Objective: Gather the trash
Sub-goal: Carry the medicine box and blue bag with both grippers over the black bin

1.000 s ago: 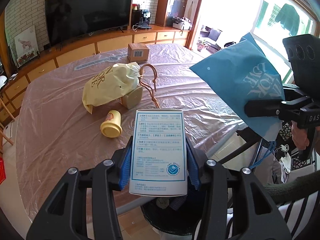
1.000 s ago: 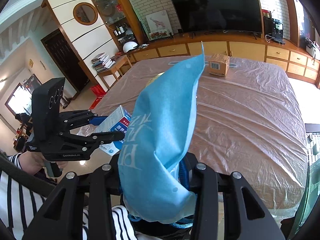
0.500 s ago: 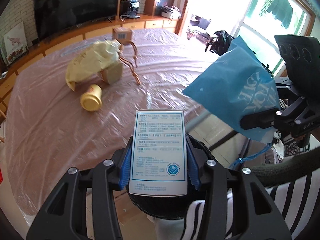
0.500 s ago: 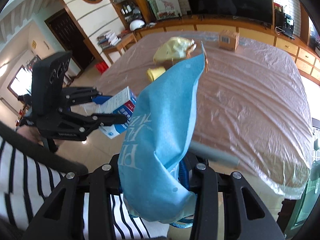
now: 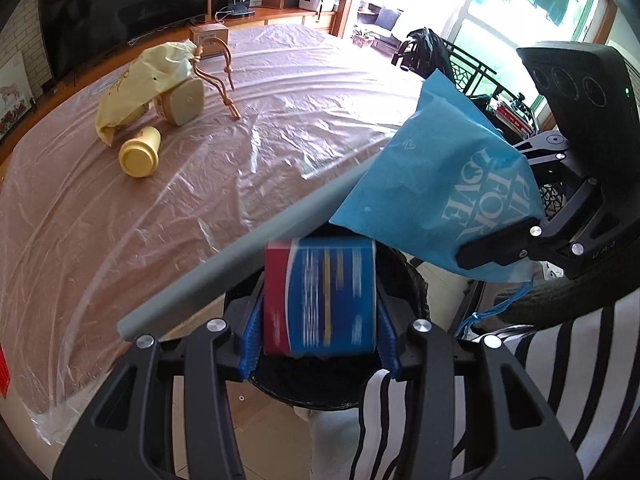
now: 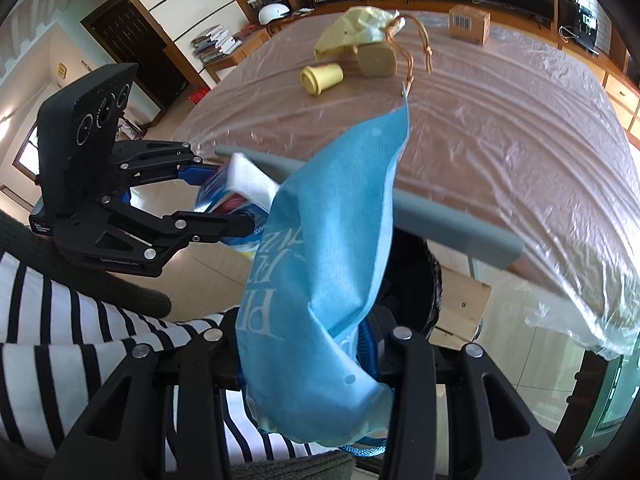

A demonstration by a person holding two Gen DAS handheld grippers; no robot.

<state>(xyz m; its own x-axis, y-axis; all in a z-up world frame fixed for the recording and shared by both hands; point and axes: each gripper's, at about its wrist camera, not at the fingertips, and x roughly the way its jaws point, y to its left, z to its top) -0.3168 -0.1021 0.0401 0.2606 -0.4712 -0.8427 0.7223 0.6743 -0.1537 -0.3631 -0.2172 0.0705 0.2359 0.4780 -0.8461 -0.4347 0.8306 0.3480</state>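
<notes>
The left claw is closed on a blue and red carton, which is gripped at its sides between the blue pads; the printing on the carton is blurred. The carton is held above a black bin, whose dark opening is seen directly beneath it at the near edge of the worktop. The right claw is closed on a blue fabric bag, which is pinched at its lower end and stands up in front of the lens; white lettering is visible on it. In the left wrist view the same bag is seen held just to the right of the carton, over the bin.

The worktop is covered with clear plastic sheeting, and a grey strip runs along its near edge. Well apart from the claws, on the far side of the worktop, a yellow cup is lying on its side. Just beyond it, a yellow drawstring bag is draped over a beige container. A small cardboard box stands further back. A striped sleeve is visible behind the left claw.
</notes>
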